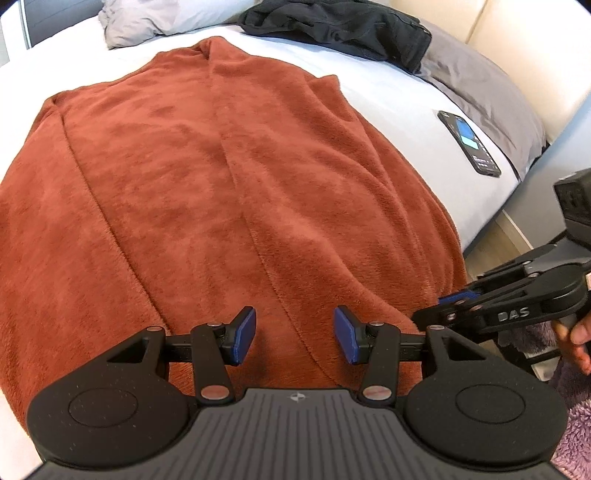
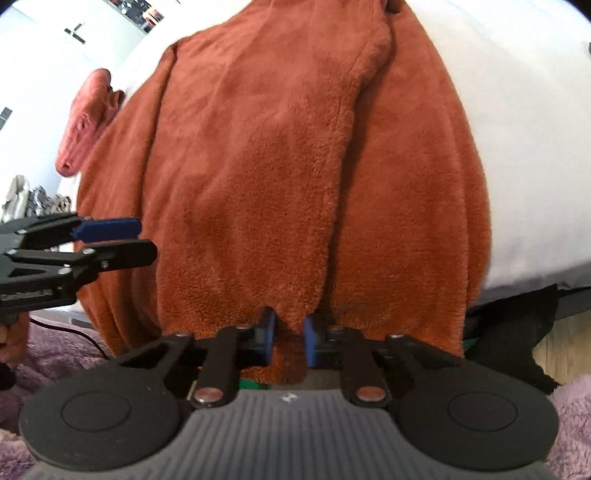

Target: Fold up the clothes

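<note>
A large rust-orange fleece garment (image 1: 229, 192) lies spread flat on the white bed (image 1: 406, 110), and its lower hem hangs over the near edge of the bed. The right gripper (image 2: 290, 341) has its blue pads pressed together on a fold of this hem, at the near edge, so it is pinching the fleece. The left gripper (image 1: 294, 334) stands above the same hem, a little further along the edge; its jaws are spread and the pads do not touch the cloth. A black smartphone (image 1: 469, 142) lies on the sheet near the right edge of the bed. A dark crumpled garment (image 1: 340, 26) lies at the far side, beside a grey pillow (image 1: 476, 85).
</note>
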A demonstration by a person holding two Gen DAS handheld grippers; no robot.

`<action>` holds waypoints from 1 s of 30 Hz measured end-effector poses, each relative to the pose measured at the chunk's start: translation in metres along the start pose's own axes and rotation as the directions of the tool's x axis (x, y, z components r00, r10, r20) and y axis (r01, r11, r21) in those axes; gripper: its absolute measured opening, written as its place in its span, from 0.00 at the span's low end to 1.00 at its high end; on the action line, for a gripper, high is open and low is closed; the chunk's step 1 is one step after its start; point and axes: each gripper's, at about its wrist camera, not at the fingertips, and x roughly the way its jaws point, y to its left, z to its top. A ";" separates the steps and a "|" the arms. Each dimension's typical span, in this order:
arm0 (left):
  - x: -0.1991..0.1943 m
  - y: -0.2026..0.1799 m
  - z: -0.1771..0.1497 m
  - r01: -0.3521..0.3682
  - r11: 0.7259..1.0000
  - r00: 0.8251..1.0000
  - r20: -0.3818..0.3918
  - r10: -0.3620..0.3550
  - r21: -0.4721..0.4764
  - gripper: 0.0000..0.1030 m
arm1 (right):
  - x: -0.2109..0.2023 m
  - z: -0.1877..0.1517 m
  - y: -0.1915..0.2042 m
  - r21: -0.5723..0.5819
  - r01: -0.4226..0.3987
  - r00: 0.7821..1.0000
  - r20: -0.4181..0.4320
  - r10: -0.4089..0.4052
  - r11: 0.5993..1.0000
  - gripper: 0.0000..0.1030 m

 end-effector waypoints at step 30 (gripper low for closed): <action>0.055 -0.080 0.191 0.016 0.983 0.998 0.055 -0.027 0.183 0.44 | -0.013 0.029 -0.009 -0.307 0.094 0.977 -0.156 -0.148 0.947 0.10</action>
